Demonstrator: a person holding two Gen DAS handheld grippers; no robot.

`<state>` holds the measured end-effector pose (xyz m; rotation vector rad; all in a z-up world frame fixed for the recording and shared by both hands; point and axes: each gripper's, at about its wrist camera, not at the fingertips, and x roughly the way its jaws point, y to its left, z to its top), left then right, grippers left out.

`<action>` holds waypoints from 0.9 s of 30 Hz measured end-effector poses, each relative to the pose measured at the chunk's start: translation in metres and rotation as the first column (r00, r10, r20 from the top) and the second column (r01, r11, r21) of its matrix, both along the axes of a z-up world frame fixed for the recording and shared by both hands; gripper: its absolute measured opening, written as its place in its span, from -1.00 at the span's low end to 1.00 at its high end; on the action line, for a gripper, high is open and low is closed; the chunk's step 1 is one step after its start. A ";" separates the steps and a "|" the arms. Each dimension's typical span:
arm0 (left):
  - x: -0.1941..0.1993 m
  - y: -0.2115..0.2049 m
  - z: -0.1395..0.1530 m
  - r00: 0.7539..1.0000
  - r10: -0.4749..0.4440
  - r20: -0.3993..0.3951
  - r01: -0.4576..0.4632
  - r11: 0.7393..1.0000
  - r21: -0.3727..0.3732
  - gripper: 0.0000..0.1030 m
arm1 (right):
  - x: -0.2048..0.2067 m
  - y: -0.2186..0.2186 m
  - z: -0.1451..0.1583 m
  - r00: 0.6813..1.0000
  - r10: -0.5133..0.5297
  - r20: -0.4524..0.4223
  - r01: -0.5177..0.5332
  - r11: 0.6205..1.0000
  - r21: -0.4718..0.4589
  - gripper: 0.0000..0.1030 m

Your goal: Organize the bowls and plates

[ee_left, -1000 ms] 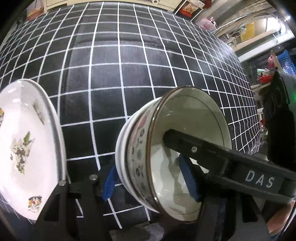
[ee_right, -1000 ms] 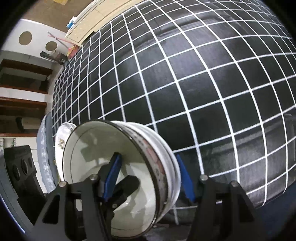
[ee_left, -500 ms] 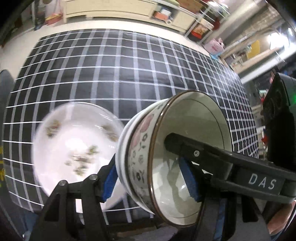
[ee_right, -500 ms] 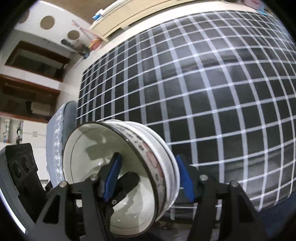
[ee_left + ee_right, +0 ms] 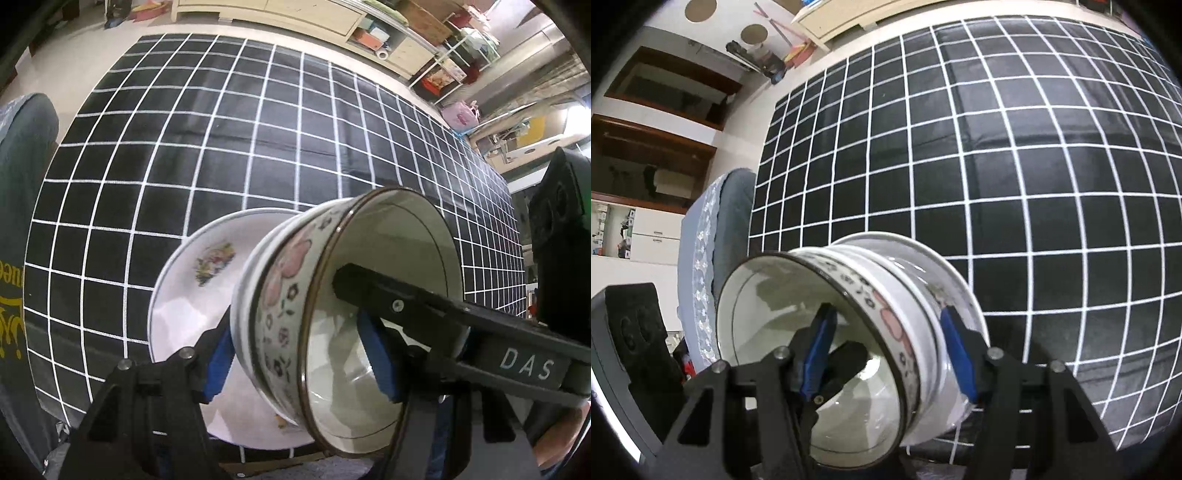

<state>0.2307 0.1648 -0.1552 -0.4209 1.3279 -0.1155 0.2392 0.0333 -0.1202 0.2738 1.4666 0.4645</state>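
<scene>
the white ceramic bowl with pink flowers and a dark rim (image 5: 295,306) is held in the air on its side, with the mouth turned sideways, above the surface with the black cloth and white grid lines (image 5: 258,129). it seems to be two bowls nested together, because a second white rim shows behind the flowered one, but i cannot tell this for sure. the left claw (image 5: 299,354) is clamped on the wall of the bowl: one blue pad is outside and the other is inside. the right claw (image 5: 886,354) is clamped on the same bowl from the opposite side, also with one pad inside and one outside. under the bowl, in the left wrist view, the white round plate with small colourful pictures (image 5: 192,295) lies flat on the cloth, near the front edge.

i judge that the bowl is about to go down on the plate. the risks are these: the glazed wall is smooth, so it can slip between the pads when the bowl is turned upright. if the two claws do not move together, they can twist the bowl or pull the nested pieces apart. if one claw lets go too early, the bowl can fall on the plate and chip it.
</scene>
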 end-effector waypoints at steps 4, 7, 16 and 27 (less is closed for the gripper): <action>0.002 0.008 -0.008 1.000 0.009 -0.010 -0.009 1.000 -0.015 0.20 | -0.001 0.004 -0.005 1.000 0.009 -0.007 -0.009 1.000 -0.020 0.21; 0.001 0.010 -0.011 1.000 0.006 -0.014 -0.006 1.000 -0.019 0.20 | -0.002 0.007 -0.009 1.000 0.013 -0.017 -0.014 0.999 -0.029 0.21; 0.001 0.011 -0.014 1.000 -0.021 0.008 0.021 1.000 -0.018 0.19 | -0.002 0.005 -0.009 0.999 0.039 0.000 -0.039 0.999 -0.020 0.20; -0.016 0.020 0.015 0.994 0.019 0.109 -0.028 0.996 0.082 0.19 | -0.004 -0.006 0.021 0.990 0.048 0.132 -0.034 0.994 -0.105 0.21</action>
